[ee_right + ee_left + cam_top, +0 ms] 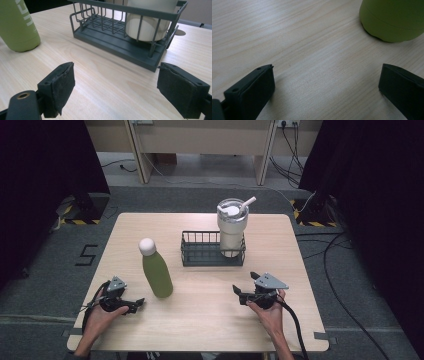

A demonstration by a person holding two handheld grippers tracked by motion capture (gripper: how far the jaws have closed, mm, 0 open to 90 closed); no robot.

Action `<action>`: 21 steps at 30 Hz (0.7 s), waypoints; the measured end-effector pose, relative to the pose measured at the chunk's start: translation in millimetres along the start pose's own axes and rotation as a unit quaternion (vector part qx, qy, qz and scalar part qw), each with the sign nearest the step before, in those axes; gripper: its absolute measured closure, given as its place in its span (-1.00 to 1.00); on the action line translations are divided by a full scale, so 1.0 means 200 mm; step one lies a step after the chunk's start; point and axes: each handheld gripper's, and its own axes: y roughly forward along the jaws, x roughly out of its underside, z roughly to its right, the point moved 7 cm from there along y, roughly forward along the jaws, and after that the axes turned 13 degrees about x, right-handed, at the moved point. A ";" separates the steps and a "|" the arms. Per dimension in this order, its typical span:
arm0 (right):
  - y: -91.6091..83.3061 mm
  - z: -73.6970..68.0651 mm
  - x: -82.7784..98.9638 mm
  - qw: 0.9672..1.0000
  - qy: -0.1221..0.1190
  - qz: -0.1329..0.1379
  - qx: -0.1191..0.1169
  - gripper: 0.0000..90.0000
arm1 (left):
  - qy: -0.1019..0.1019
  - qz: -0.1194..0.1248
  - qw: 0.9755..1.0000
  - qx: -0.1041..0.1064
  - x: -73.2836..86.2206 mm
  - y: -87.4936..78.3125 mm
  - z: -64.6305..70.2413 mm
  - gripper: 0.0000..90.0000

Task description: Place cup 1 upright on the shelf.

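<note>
Green bottle top cropped | both hand-held grippers wide apart, empty

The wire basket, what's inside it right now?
The wire basket holds a white tumbler with a lid and straw, standing at its right end. The left part looks empty; the tumbler hides the floor beneath it.

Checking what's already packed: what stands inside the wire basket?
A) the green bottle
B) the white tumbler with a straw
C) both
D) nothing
B: the white tumbler stands in the right end of the wire basket, while the green bottle stands on the table to the basket's left.
</note>
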 end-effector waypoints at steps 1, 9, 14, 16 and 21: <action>-0.01 0.00 0.00 1.000 0.000 0.000 0.000 -0.67 | 0.000 0.000 1.000 0.000 0.00 0.00 0.00 -1.00; -0.05 0.01 0.06 1.000 0.000 -0.016 0.001 -0.67 | 0.001 0.000 1.000 0.002 0.00 0.00 0.00 -1.00; -0.07 0.01 0.10 1.000 -0.006 -0.028 0.000 -0.67 | 0.001 0.000 1.000 0.002 0.00 0.00 0.00 -1.00; -0.08 0.02 0.11 0.999 -0.009 -0.032 0.004 -0.66 | 0.001 0.000 1.000 0.002 0.00 0.00 0.00 -1.00; -0.09 0.02 0.14 0.999 -0.012 -0.053 0.010 -0.66 | 0.001 0.000 1.000 0.002 0.00 0.00 0.00 -1.00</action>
